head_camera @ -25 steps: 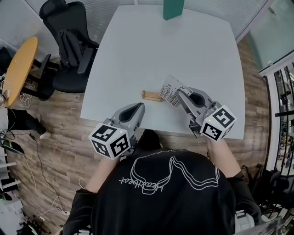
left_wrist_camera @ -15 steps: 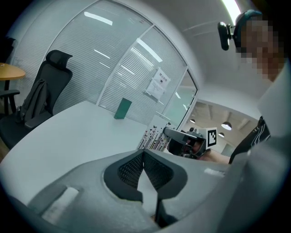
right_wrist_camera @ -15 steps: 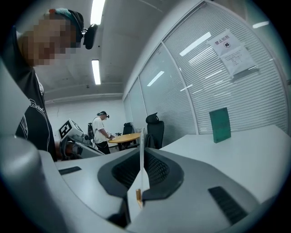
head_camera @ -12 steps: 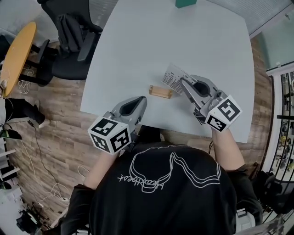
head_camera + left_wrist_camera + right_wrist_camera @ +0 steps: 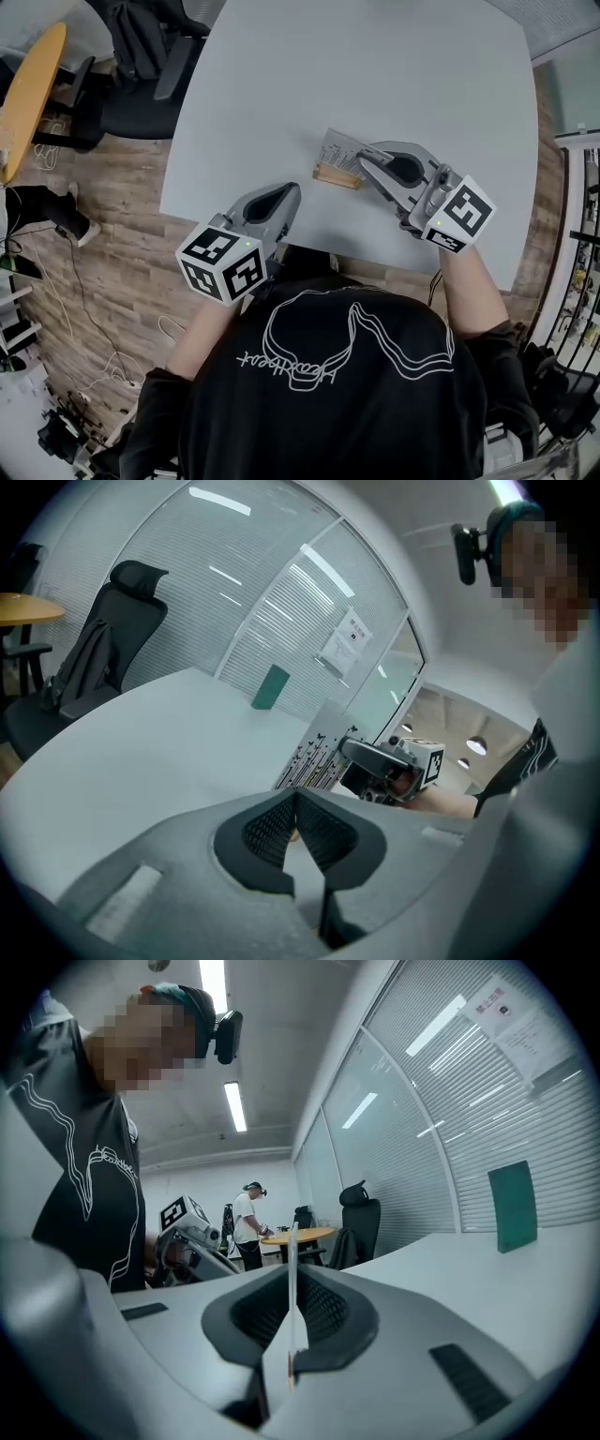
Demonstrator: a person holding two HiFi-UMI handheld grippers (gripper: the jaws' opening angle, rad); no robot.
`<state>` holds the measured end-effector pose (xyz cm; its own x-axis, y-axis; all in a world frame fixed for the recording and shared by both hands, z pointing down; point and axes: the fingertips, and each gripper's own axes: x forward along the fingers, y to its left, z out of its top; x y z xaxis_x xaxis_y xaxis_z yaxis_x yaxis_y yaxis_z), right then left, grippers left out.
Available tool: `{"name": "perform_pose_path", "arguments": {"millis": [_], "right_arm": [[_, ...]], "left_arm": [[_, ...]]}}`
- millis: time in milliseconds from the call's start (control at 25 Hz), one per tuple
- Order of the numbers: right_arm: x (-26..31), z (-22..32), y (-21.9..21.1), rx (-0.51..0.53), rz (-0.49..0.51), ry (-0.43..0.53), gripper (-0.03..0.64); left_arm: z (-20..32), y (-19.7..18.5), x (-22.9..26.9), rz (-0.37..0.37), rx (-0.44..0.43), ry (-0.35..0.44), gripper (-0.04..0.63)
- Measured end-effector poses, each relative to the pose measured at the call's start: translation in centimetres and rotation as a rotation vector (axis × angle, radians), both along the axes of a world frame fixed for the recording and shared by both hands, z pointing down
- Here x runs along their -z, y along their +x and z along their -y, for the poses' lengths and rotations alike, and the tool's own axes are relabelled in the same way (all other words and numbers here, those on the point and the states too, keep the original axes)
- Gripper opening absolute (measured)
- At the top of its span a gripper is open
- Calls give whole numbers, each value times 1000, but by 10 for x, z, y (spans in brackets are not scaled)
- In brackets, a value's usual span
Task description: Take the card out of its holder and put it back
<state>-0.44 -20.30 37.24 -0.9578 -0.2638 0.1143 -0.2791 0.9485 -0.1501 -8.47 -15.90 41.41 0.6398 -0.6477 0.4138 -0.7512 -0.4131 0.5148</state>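
Observation:
A white card (image 5: pixel 336 148) with a barcode-like print is pinched by its right edge in my right gripper (image 5: pixel 361 159), which is shut on it. The card's lower edge is at the small wooden holder (image 5: pixel 335 175) on the white table (image 5: pixel 394 75); whether it sits in the slot I cannot tell. In the right gripper view the card (image 5: pixel 292 1241) shows edge-on between the pads. My left gripper (image 5: pixel 289 190) hovers near the table's front edge, left of the holder, shut on nothing. From the left gripper view, the card (image 5: pixel 314 761) stands upright with the right gripper (image 5: pixel 349 752) behind it.
A black office chair (image 5: pixel 141 37) stands off the table's far left corner, beside a round wooden table (image 5: pixel 23 84). A green upright object (image 5: pixel 273 687) stands at the table's far edge. A person (image 5: pixel 249 1222) stands by the round table. Wooden floor surrounds the table.
My right gripper has carried the card left and down, from beside the holder to over it. The left gripper has sunk a little and stays shut near the front edge.

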Motion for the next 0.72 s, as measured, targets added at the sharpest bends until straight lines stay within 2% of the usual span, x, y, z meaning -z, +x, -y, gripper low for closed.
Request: {"name": "perform_pose_path", "arguments": {"millis": [200, 720], "right_arm": [[-10, -5, -8, 79, -20, 11, 25], [-35, -5, -2, 128, -30, -17, 25]], "left_arm": [[-3, -4, -17, 8, -6, -35, 14], [-4, 3, -41, 10, -13, -78, 14]]}}
